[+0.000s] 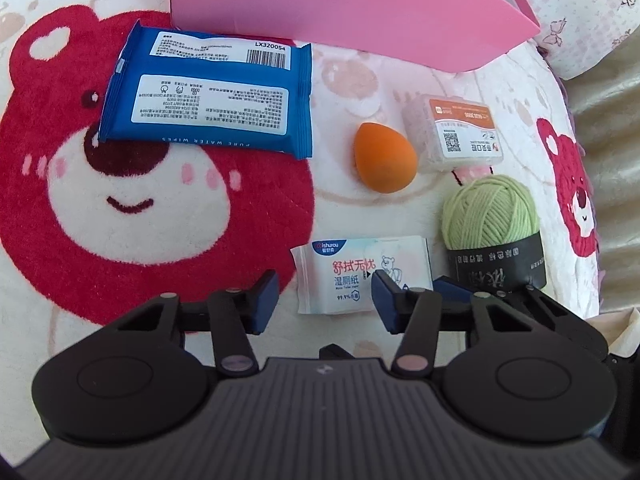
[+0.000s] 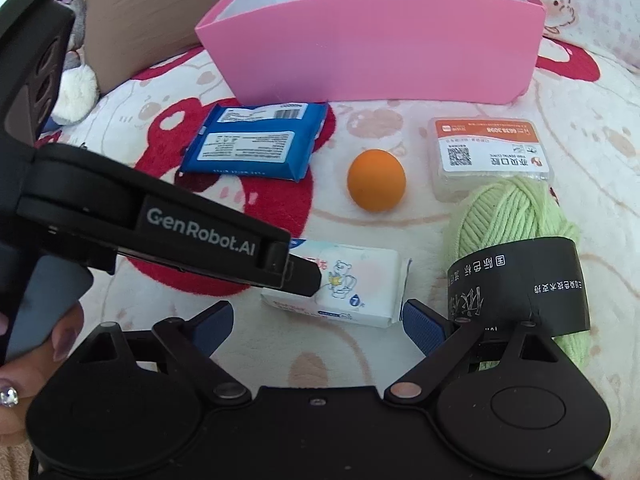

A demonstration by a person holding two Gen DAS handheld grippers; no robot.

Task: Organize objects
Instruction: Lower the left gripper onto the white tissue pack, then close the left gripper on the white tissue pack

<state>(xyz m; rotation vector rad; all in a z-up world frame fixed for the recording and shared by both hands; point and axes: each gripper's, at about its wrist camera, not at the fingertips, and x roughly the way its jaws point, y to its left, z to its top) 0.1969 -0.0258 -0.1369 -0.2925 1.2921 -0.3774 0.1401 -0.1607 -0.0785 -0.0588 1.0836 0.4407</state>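
Both tongs are held wide open with nothing gripped. The left tongs (image 1: 324, 300) are poised over the small white wipes pack (image 1: 362, 274), as are the right tongs (image 2: 318, 322). On the bear-print blanket (image 1: 160, 216) are laid a blue wipes pack (image 1: 212, 90), an orange sponge (image 1: 384, 158), a floss box (image 1: 456, 138) and green yarn (image 1: 490, 216), before a pink box (image 2: 372, 44).
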